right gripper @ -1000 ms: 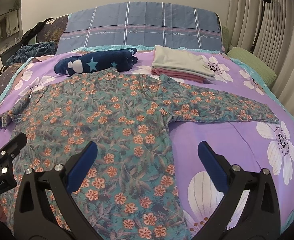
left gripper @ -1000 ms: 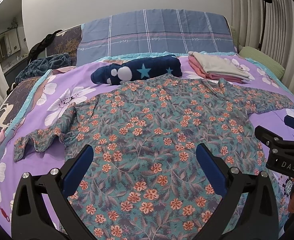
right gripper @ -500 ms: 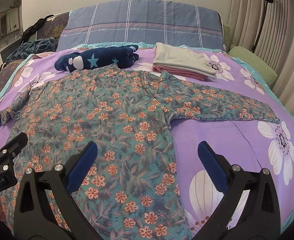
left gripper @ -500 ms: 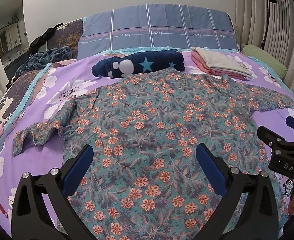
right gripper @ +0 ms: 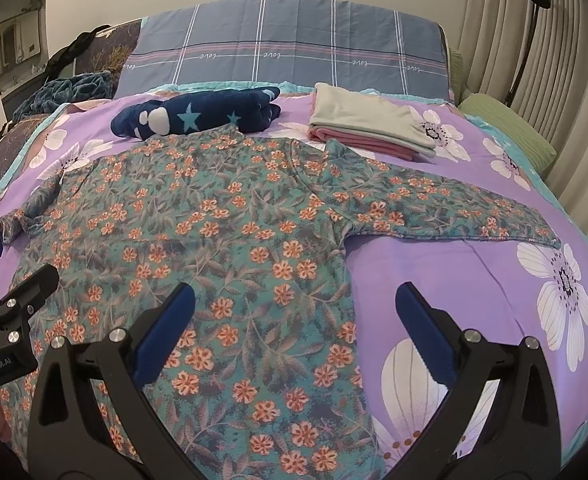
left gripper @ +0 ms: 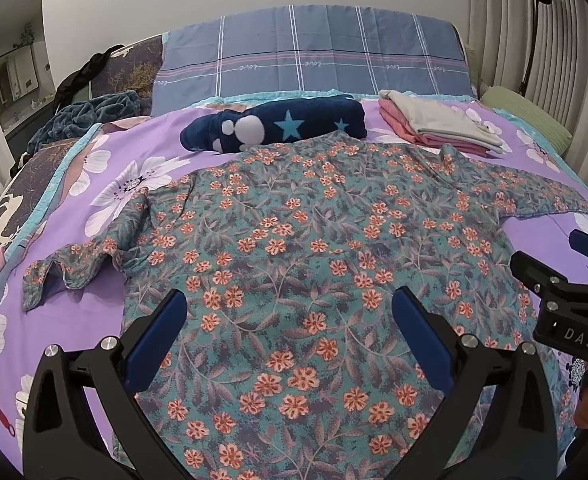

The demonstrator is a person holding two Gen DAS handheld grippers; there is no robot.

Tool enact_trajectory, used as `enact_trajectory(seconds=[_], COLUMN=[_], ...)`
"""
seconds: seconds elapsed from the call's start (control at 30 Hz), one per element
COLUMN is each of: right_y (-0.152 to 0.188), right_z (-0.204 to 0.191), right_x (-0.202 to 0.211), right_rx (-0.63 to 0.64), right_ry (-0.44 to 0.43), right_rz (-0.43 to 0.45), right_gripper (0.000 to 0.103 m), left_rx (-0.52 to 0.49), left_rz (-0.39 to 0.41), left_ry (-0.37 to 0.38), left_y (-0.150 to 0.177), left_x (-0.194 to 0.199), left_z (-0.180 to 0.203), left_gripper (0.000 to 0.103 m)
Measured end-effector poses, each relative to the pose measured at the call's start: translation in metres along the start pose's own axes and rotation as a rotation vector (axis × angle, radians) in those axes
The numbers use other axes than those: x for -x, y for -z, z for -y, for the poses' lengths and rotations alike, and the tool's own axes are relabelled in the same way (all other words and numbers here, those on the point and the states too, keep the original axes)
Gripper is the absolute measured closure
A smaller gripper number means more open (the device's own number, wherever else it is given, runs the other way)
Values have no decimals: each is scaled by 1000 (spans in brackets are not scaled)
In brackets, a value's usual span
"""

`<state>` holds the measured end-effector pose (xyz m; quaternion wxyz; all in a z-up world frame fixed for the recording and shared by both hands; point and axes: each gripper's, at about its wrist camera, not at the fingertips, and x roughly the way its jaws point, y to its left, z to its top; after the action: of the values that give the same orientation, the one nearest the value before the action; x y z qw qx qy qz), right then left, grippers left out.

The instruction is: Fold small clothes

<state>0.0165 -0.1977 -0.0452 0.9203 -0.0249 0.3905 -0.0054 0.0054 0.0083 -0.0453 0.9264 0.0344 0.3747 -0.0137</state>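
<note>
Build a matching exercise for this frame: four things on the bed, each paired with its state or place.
Things:
1. floral shirt
2. star-print blanket
3. grey and pink stack
4. green pillow

States or places:
A. folded flat, far right of the purple bedspread
B. rolled up, just beyond the shirt's collar
C. at the bed's right edge by the curtain
D. spread open, sleeves out to both sides

Pairs: 1-D, 2-B, 3-A, 4-C
</note>
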Motion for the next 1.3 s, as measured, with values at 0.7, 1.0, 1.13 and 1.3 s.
enact_trajectory(seconds=[0.7,1.0,1.13,1.3], right_y=[0,0,-1,1], right_z=[0,-3,-4,-1], right_x=[-1,-4,-8,-16], right_rx=[0,13,23,23], right_ry=[1,1,10,31], right_rz=[-2,0,-7,-30], right_gripper=[2,2,2,2], left_rx=[19,90,234,617], left_rz=[10,20,32,38], left_ry=[66,162,248,244], left_y=[1,5,10,39], left_x=[1,-5,-12,-28], left_z=[-2,-25,-75,-202], left_gripper=[1,1,10,38])
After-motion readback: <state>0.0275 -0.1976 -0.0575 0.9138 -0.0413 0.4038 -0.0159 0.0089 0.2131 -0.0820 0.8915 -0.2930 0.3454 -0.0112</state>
